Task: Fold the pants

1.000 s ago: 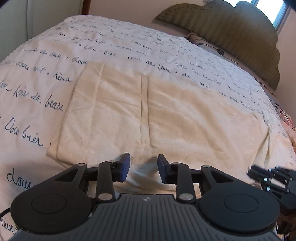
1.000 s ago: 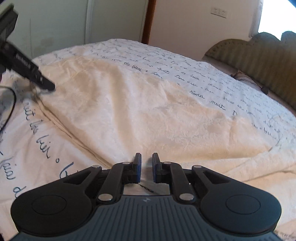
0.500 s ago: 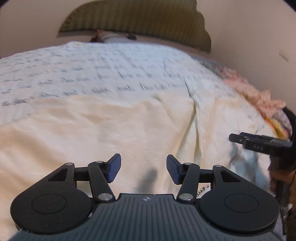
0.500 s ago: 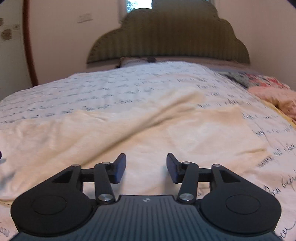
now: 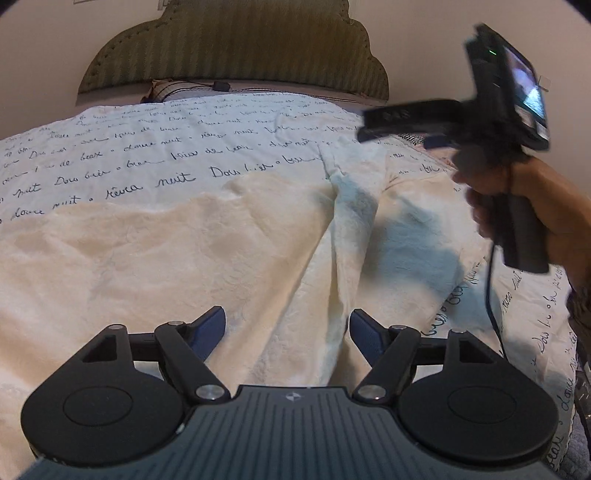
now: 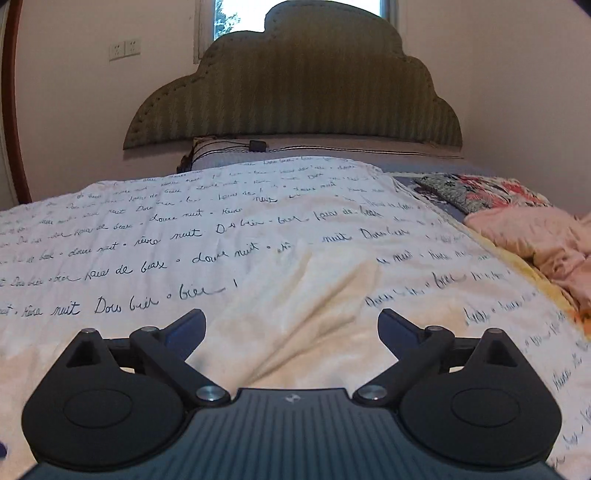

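1. The near part of the cream pants (image 5: 207,258) is hidden under the body of the left gripper (image 5: 287,326), and their left side runs out of the left wrist view, so their full outline cannot be made out.
2. In the right wrist view the pants (image 6: 295,314) pass beneath the right gripper (image 6: 291,326); the part near its body is covered.
3. In the left wrist view the right gripper (image 5: 443,122) shows blurred at upper right, held by the person's right hand (image 5: 535,206); its fingertips cannot be read there.
4. Left gripper: jaws spread wide, nothing between them, hanging over the pants.
5. Right gripper: jaws spread wider still, empty, with the cream cloth below the gap.
6. The pants lie flat on the bedspread (image 5: 147,147), with a raised fold (image 5: 351,206) running from near the left gripper away toward the headboard.
7. The far edge of the pants meets bare bedspread (image 6: 147,236), which stretches open up to the pillow (image 6: 221,149).
8. To the right the bedspread ends at a flowered quilt (image 6: 480,192) and a pink crumpled cloth (image 6: 535,236).
9. The bedspread is white with dark handwritten script. A scalloped olive headboard (image 6: 295,85) stands against a pale wall, with a window (image 6: 236,14) above it and wall sockets (image 6: 124,48) to the left.
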